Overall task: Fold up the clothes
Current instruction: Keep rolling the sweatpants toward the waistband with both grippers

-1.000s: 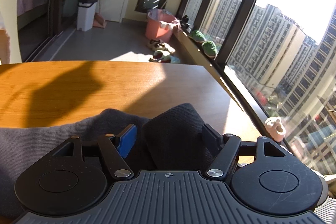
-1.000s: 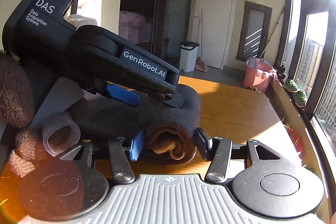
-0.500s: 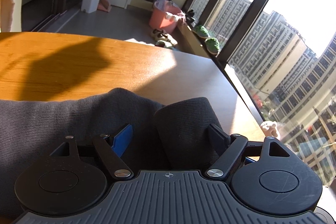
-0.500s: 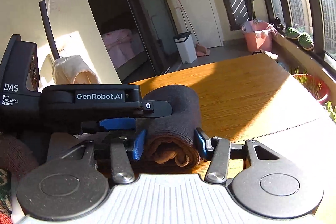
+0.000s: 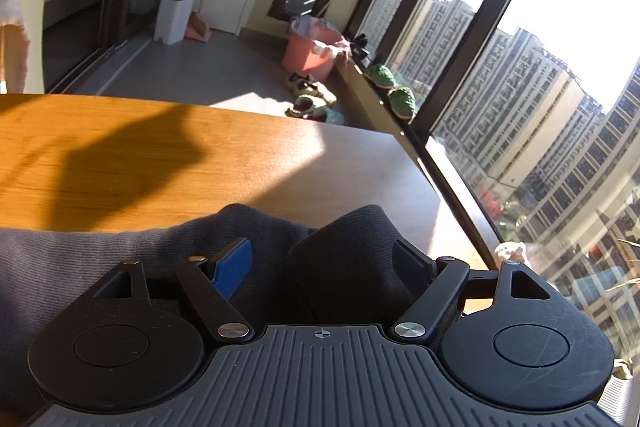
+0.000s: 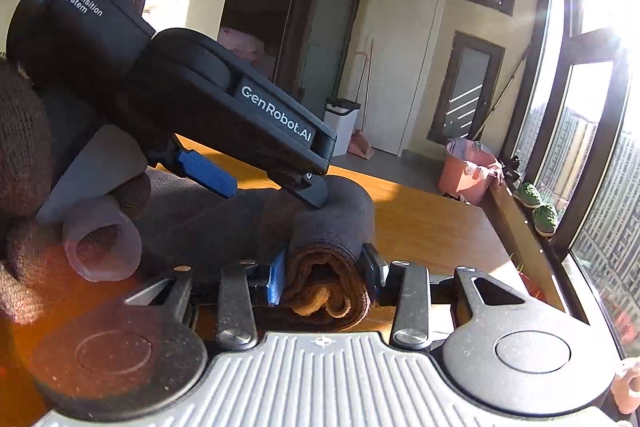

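Both grippers clamp the rolled dark garment (image 6: 320, 223) lying near the bench's (image 5: 120, 155) window-side edge: right gripper (image 6: 324, 275) pinches its end, left gripper (image 5: 320, 259) its middle. Keep both grips tight and level while tightening the roll.

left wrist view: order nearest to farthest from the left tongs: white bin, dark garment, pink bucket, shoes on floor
1. Dark garment, between the left tongs.
2. Shoes, on the floor past the table, right of centre.
3. Pink bucket, by the window.
4. White bin, at the far wall, left.
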The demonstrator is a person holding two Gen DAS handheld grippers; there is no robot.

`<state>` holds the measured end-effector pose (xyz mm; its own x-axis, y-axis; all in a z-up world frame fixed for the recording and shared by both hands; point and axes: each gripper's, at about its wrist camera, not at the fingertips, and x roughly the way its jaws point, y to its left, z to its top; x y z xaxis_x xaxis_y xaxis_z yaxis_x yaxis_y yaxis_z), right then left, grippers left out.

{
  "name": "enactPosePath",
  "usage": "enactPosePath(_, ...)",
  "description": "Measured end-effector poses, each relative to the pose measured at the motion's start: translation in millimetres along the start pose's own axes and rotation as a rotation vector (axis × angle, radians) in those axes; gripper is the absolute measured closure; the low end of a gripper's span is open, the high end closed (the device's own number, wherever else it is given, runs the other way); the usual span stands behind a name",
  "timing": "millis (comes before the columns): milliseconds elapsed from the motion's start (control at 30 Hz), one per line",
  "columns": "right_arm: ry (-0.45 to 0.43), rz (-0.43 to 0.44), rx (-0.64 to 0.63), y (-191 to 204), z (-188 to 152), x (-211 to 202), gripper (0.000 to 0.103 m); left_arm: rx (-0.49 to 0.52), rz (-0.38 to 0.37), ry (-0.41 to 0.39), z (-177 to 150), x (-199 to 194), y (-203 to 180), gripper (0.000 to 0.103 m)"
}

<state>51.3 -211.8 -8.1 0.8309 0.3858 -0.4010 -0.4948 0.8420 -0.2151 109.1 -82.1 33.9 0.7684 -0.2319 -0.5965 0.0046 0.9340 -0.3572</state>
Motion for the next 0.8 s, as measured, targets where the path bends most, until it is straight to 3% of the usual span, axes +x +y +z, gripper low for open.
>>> enactPosePath(100, -0.002, 0.023, 0.023, -2, 1, -1, 0.058, 0.024, 0.048, 0.012, -1, 5, 4, 0.021)
enactPosePath(200, -0.007, 0.108, 0.125, -19, 1, -6, 0.052, 0.043, 0.088, 0.02, -5, 11, 10, 0.02)
enactPosePath(300, -0.014, 0.215, 0.266, -48, -3, -14, 0.041, 0.03, 0.096, 0.022, -7, 12, 18, 0.019)
enactPosePath(433, 0.002, 0.275, 0.542, -97, -16, -14, 0.042, 0.04, 0.116, 0.017, -8, 9, 20, 0.019)
enactPosePath(533, 0.039, 0.313, 0.703, -111, -27, 1, 0.041, 0.04, 0.111, 0.013, -9, 8, 21, 0.019)
enactPosePath(633, 0.062, 0.365, 0.787, -109, -33, 18, 0.034, 0.028, 0.102, 0.007, -11, 8, 24, 0.018)
enactPosePath(767, 0.087, 0.403, 0.787, -99, -34, 28, 0.036, 0.02, 0.107, 0.004, -10, 7, 24, 0.018)
enactPosePath(800, 0.086, 0.408, 0.768, -97, -33, 26, 0.05, 0.018, 0.112, 0.005, -10, 7, 25, 0.018)
